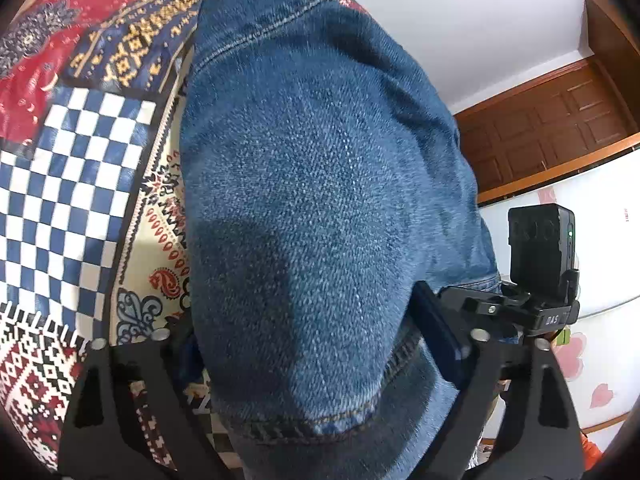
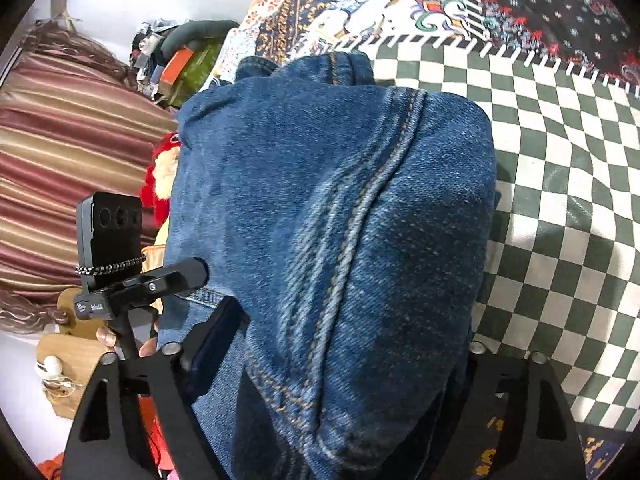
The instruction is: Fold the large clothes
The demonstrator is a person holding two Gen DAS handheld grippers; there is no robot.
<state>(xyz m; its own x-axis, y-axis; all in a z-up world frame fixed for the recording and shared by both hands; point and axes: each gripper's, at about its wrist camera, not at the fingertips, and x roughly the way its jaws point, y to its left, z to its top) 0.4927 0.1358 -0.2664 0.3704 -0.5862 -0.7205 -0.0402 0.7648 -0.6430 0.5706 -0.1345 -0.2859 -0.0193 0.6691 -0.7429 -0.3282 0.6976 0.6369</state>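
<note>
A thick folded bundle of blue denim garment [image 1: 312, 184] with orange stitching fills the left wrist view and lies on a patchwork bedspread [image 1: 72, 184]. My left gripper [image 1: 300, 320] straddles its near end. The right pad [image 1: 432, 320] presses the cloth, and the left finger is hidden behind the bulging denim. In the right wrist view the same denim garment [image 2: 340, 200] bulges up between the jaws of my right gripper [image 2: 344, 328]. Its left pad [image 2: 216, 344] lies against the fabric, and the right finger is hidden under the fold.
The checked bedspread [image 2: 560, 200] spreads to the right. A striped curtain [image 2: 60, 160], a red toy [image 2: 160, 184] and clutter [image 2: 180, 60] lie past the bed's left edge. A black camera box [image 1: 540, 248] sits close on the right, and a brown wooden door [image 1: 552, 128] stands behind it.
</note>
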